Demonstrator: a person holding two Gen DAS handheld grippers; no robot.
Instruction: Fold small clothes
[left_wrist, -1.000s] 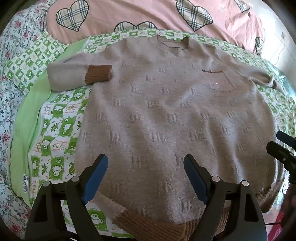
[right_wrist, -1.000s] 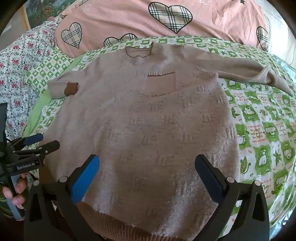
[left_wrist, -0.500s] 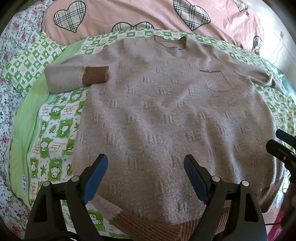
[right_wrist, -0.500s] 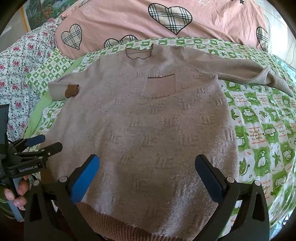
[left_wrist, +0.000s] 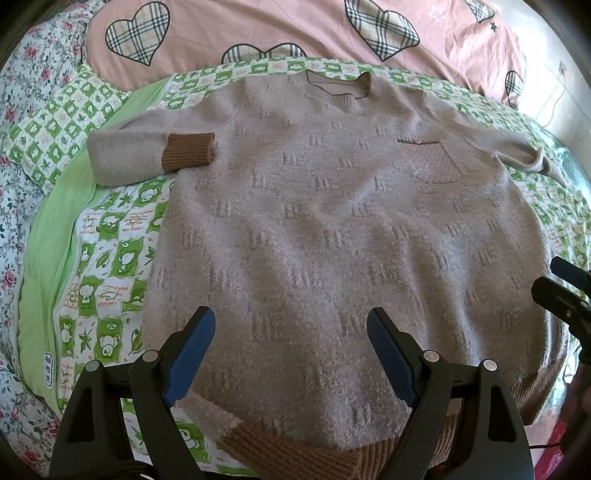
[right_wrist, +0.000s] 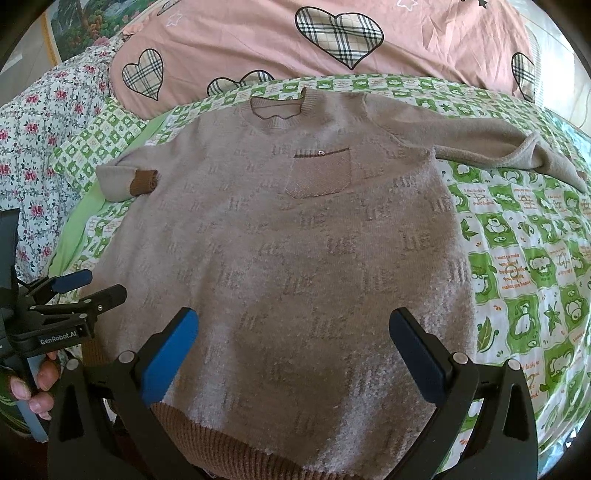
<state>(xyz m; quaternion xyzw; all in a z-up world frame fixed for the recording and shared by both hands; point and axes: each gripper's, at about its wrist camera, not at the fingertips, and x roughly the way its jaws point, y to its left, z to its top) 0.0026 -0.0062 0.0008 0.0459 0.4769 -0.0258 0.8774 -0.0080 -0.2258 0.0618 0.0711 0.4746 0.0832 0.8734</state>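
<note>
A small taupe knit sweater (left_wrist: 325, 229) with a chest pocket lies flat, front up, on the bed; it also shows in the right wrist view (right_wrist: 295, 258). Its left sleeve is folded in, its brown cuff (left_wrist: 188, 151) on the body edge. Its right sleeve (right_wrist: 480, 144) stretches out to the side. My left gripper (left_wrist: 290, 332) is open and empty above the hem's left part. My right gripper (right_wrist: 293, 332) is open and empty above the hem's right part. Each gripper shows at the edge of the other's view.
The sweater rests on a green-and-white checked quilt (right_wrist: 524, 266). A pink heart-print pillow (left_wrist: 295, 29) lies behind the collar. A floral sheet (left_wrist: 14, 184) covers the bed's left side. The brown ribbed hem (left_wrist: 295, 450) hangs at the near edge.
Both grippers have drifted slightly; the sweater sits a little lower and nearer in both views. Nothing was grasped or released.
</note>
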